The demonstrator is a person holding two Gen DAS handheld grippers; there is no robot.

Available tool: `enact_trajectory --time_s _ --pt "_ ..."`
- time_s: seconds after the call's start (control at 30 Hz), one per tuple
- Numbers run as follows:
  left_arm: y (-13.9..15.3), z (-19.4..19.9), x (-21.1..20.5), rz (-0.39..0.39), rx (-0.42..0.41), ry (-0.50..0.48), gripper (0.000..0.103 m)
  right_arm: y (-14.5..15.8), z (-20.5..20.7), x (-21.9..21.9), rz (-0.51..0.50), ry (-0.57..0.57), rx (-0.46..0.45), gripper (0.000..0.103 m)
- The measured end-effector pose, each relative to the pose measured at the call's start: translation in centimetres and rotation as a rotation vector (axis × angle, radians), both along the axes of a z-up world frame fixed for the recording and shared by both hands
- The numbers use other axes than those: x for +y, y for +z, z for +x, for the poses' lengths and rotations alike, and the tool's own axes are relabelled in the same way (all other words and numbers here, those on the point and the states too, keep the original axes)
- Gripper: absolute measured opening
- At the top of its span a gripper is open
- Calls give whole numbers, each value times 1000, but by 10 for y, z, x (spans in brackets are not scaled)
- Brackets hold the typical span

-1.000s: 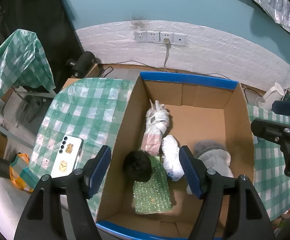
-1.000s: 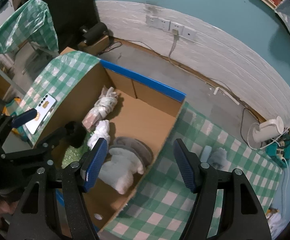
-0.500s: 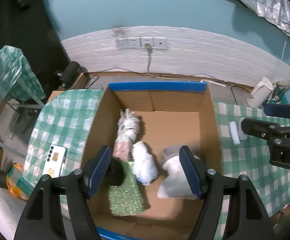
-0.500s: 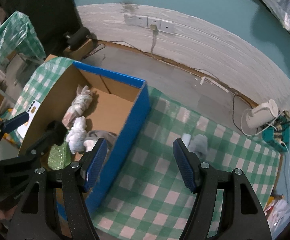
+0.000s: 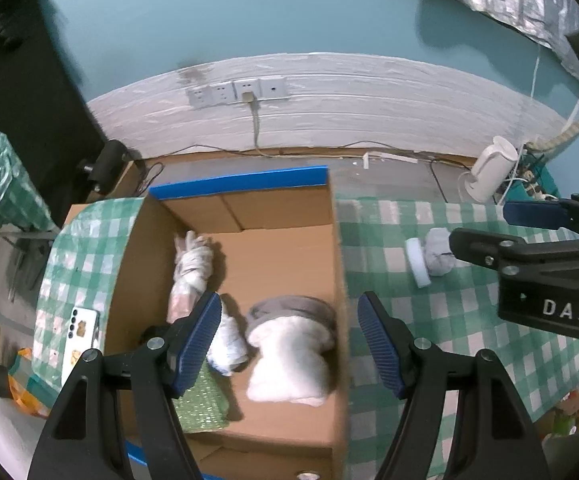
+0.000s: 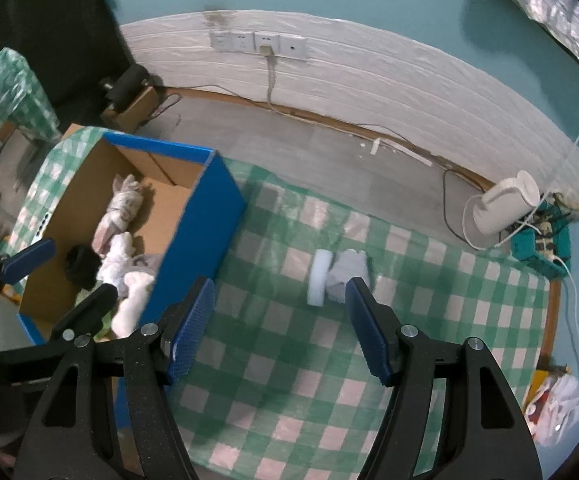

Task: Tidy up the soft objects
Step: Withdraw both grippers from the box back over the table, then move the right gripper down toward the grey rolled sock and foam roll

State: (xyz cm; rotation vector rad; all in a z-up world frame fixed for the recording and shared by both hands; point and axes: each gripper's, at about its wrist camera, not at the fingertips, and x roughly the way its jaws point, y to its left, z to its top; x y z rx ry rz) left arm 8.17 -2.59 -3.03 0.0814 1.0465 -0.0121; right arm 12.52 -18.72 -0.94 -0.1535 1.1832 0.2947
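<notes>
**Both my grippers empty, two soft things left on the cloth**

My left gripper [image 5: 289,336] hangs over the right side of the cardboard box [image 5: 339,264]; its jaws stand apart with nothing between the pads; the box's right wall runs up between them. Inside the box I see a tied white bundle [image 5: 191,268] near the back left, a crumpled white cloth [image 5: 227,340] just behind my left pad, a white fluffy piece [image 5: 289,360] lying against a grey soft thing [image 5: 289,306], a green bubble-wrap pouch [image 5: 201,400] near the front, and a black soft lump [image 6: 81,266] beside the cloth.

My right gripper [image 6: 279,316] hovers above the green checked tablecloth [image 6: 289,380], jaws spread and gripping nothing; just past its right pad lie a white sponge [image 6: 319,278] and a grey cloth [image 6: 349,274], touching each other, outside the box and well to its right.

A phone [image 5: 79,340] rests on the cloth left of the box; a white fan [image 6: 501,208] stands on the floor by the wall.
</notes>
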Motion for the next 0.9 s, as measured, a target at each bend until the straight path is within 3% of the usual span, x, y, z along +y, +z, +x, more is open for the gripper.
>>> enact_trajectory --time_s 0.9 --pt "-28 33 -93 1 81 -78 72 -26 27 -72 -54 -138 34 69"
